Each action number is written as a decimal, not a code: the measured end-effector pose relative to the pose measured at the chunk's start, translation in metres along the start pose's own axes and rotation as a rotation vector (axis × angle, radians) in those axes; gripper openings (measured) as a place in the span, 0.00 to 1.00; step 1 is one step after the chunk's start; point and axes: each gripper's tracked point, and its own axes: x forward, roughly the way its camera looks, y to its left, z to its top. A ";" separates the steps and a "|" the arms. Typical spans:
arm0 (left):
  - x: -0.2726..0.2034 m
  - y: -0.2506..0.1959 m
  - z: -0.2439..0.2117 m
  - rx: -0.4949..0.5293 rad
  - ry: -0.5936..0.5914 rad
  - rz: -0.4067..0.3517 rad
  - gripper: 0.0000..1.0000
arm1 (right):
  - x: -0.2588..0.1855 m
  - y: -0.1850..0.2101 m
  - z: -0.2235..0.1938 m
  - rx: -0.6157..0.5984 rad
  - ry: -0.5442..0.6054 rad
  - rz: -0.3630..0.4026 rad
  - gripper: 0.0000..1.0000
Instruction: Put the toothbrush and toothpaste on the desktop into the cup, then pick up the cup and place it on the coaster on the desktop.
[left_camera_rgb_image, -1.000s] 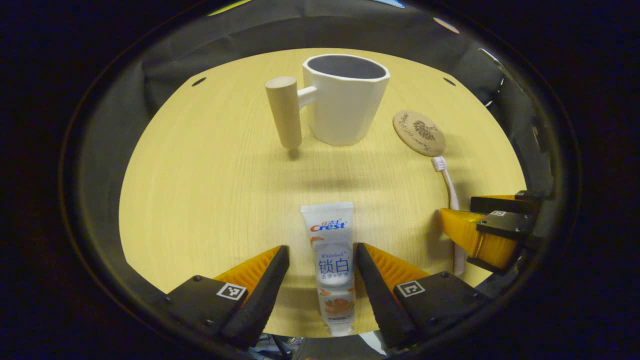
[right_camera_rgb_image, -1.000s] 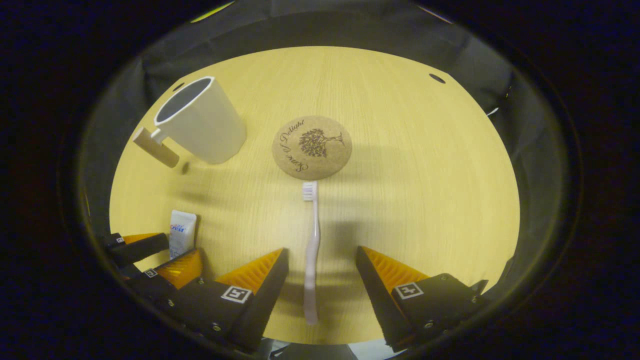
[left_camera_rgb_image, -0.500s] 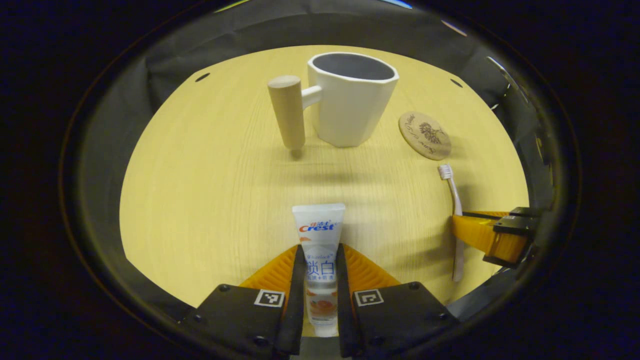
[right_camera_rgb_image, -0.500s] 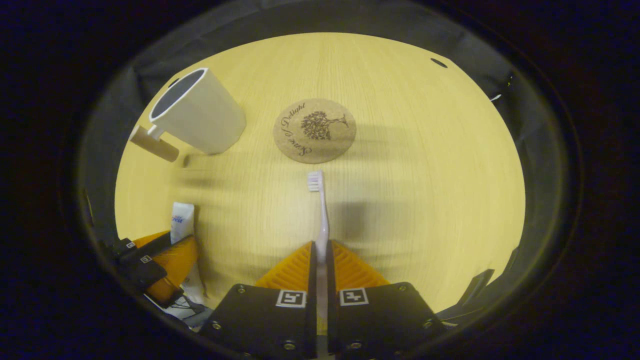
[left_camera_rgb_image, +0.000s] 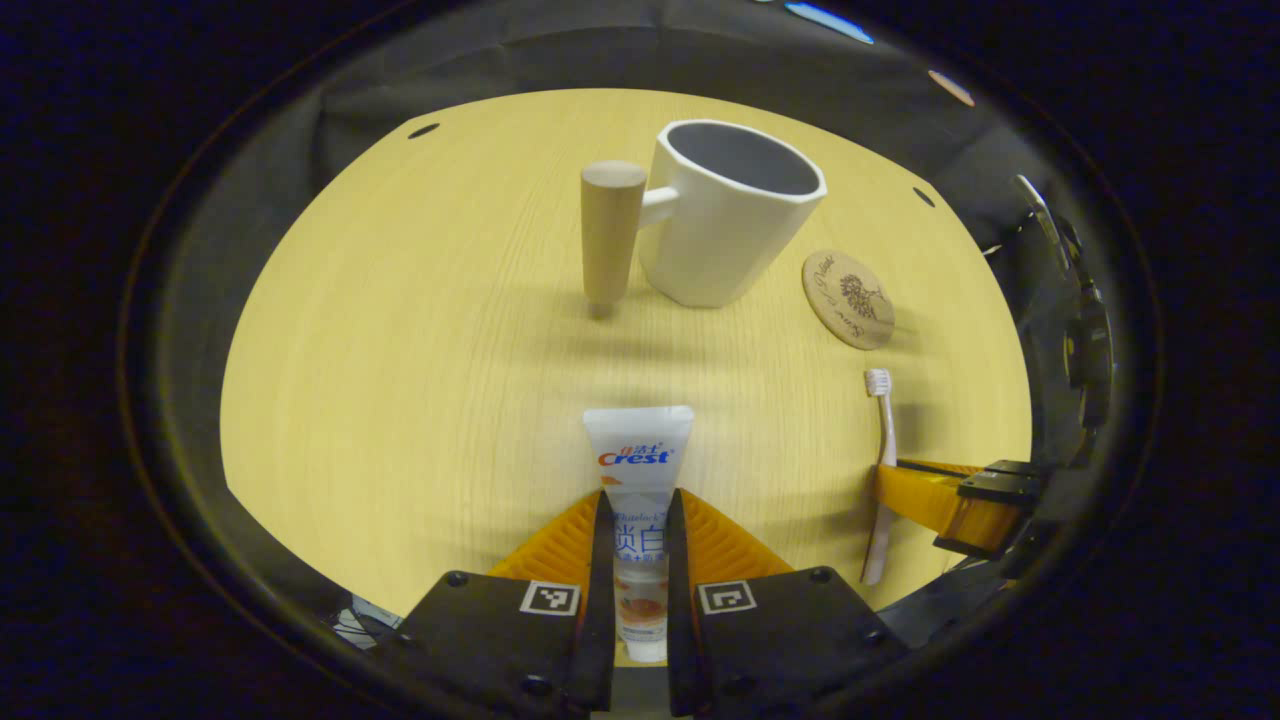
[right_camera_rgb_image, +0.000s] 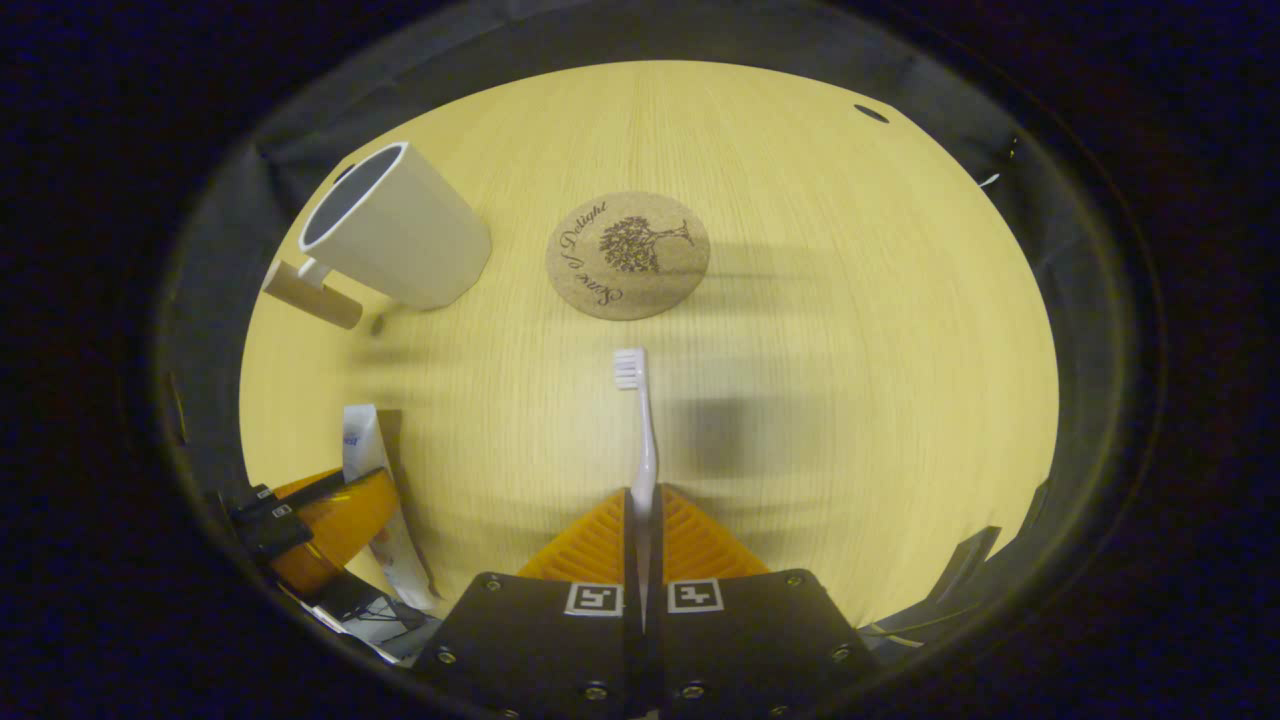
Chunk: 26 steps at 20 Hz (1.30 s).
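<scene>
Left gripper view. Left claw (left_camera_rgb_image: 633, 545) at bottom centre, clamped on the toothpaste (left_camera_rgb_image: 638, 470); tube's long axis runs straight up the frame along the fingers, crimped end forward, cap end low between them. Cup (left_camera_rgb_image: 727, 228) upright on the counter (left_camera_rgb_image: 400, 350), upper centre, mouth open, wooden handle (left_camera_rgb_image: 610, 235) on its left. It lies ahead of the tube's tip and a little right, well apart. Coaster (left_camera_rgb_image: 848, 299) right of the cup, near it but not touching. Far right edge: the right claw (left_camera_rgb_image: 905, 490) shut on the toothbrush (left_camera_rgb_image: 880, 440), bristles pointing up-frame.

Right gripper view. Right claw at bottom centre, fingers (right_camera_rgb_image: 600, 535) together on the toothbrush handle; brush runs up the frame, head short of the coaster and apart from it. Cup at upper left, seen tilted (fisheye, most likely). Left claw with the tube at lower left.

Judgement: both items gripped, neither in the cup. Left claw looks nearer the cup; the tube must tip towards vertical over the mouth.
</scene>
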 end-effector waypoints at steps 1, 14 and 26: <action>-0.003 -0.001 0.003 0.000 -0.006 -0.002 0.28 | -0.001 0.001 0.000 0.002 0.002 0.004 0.02; -0.045 -0.011 0.030 0.001 -0.103 -0.048 0.28 | -0.017 0.000 0.003 0.050 -0.037 0.037 0.02; -0.090 -0.012 0.078 0.028 -0.216 -0.075 0.28 | -0.022 0.002 0.006 0.087 -0.065 0.066 0.02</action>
